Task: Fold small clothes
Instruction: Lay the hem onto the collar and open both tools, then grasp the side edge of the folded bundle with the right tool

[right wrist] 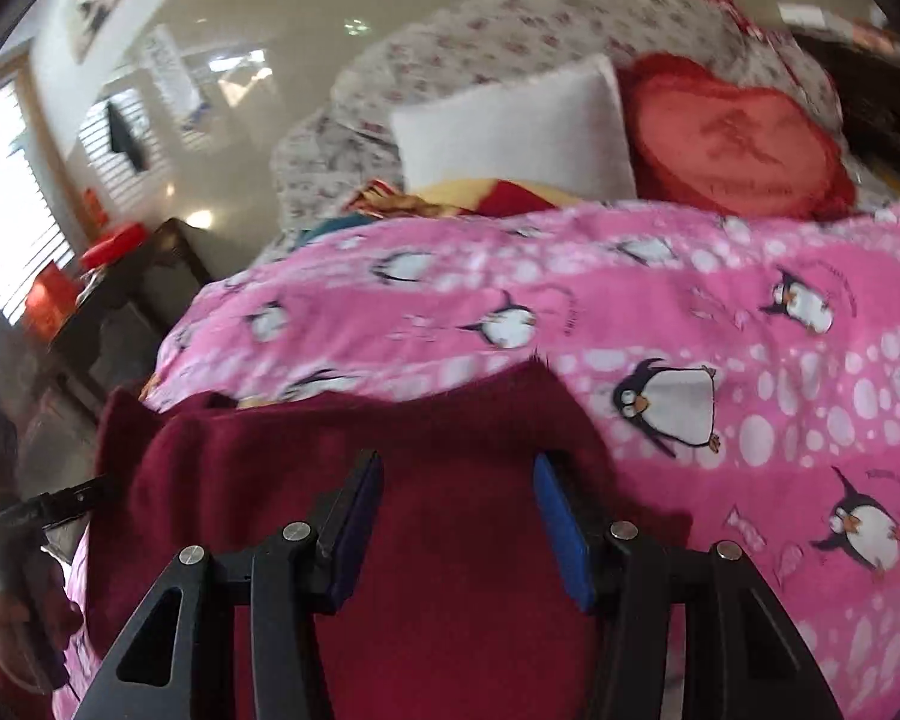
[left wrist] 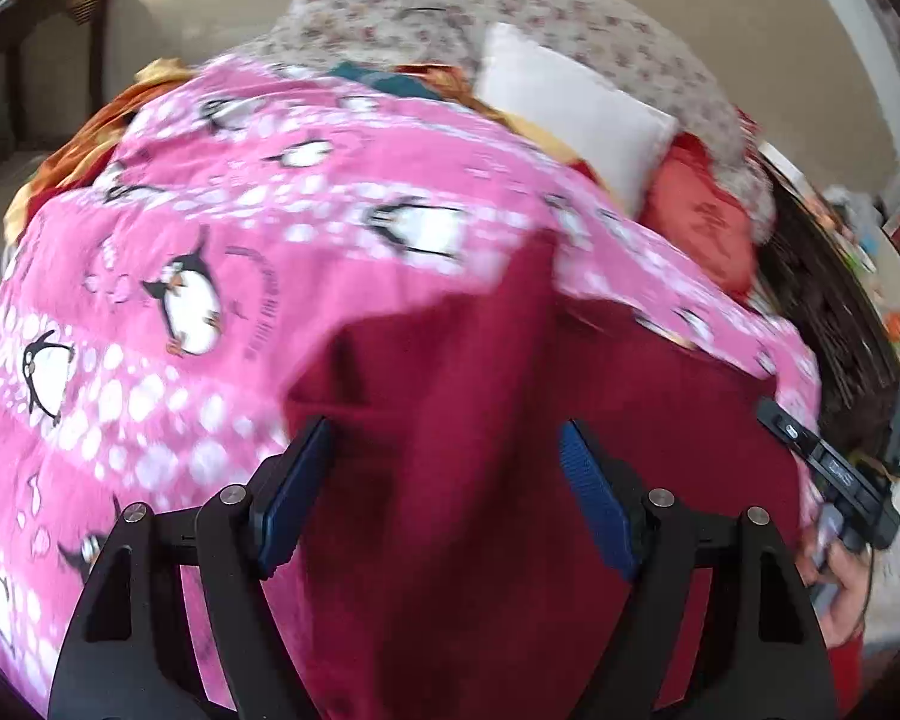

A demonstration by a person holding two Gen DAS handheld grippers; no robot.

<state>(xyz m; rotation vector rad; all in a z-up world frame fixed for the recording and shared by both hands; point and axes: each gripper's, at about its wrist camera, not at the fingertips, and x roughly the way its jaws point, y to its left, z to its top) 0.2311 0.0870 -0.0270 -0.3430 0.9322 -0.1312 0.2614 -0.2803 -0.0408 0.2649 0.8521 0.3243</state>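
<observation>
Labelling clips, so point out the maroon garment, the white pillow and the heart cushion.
maroon garment (right wrist: 450,540): right wrist view, middle of cloth.
white pillow (right wrist: 510,126): right wrist view, front face.
heart cushion (right wrist: 732,144): right wrist view, centre.

A matt, fuzzy maroon knit garment (left wrist: 510,420) lies on a soft pink fleece blanket (left wrist: 168,252) printed with penguins. Over the blanket, the left gripper (left wrist: 447,489) and right gripper (right wrist: 457,525) show matt black plastic arms, ribbed blue rubbery pads (left wrist: 594,501) and small brushed-metal pins. Beyond the blanket sit a plain white cloth pillow (right wrist: 516,126), a plush red heart cushion (right wrist: 732,144) and a floral cotton sheet (left wrist: 438,0), beside glossy pale flooring (right wrist: 306,12).
</observation>
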